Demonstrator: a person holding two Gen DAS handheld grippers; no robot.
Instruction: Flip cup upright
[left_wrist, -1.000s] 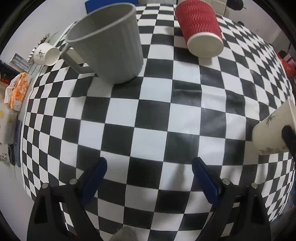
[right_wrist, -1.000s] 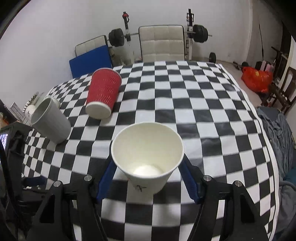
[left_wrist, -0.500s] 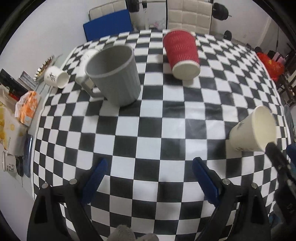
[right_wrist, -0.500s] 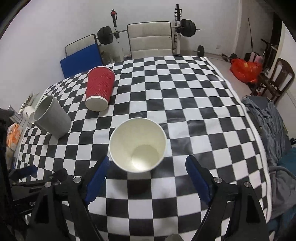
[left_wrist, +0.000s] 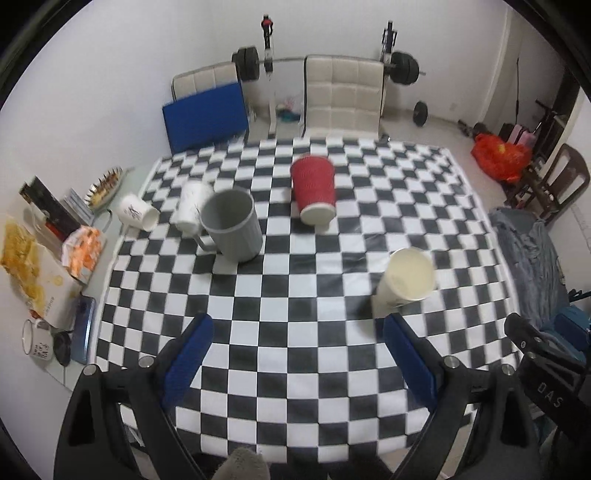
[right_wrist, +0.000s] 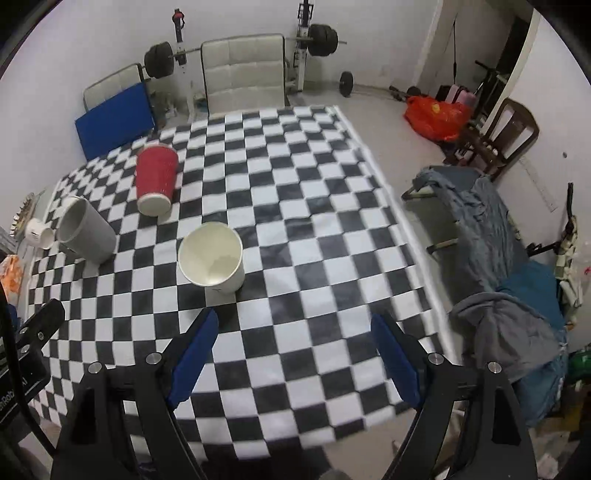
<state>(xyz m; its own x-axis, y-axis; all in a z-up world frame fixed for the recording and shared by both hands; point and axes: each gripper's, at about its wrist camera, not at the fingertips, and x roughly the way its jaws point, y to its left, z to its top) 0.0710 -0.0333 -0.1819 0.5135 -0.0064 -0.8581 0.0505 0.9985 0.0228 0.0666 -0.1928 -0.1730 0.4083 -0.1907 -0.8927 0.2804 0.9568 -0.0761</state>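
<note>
A cream paper cup stands upright, mouth up, on the checkered table; it also shows in the left wrist view. A red ribbed paper cup stands upside down further back. A grey mug stands upright at the left. My left gripper is open and empty, high above the near table edge. My right gripper is open and empty, back from the cream cup and apart from it.
A white cup stands behind the grey mug and another white cup lies at the table's left edge. Boxes and snacks sit on a side surface at left. A chair and weights stand behind the table. A cloth-covered chair stands right.
My right gripper has let go of the cream cup, which now stands on the table. Both grippers have pulled back and up from the table.
</note>
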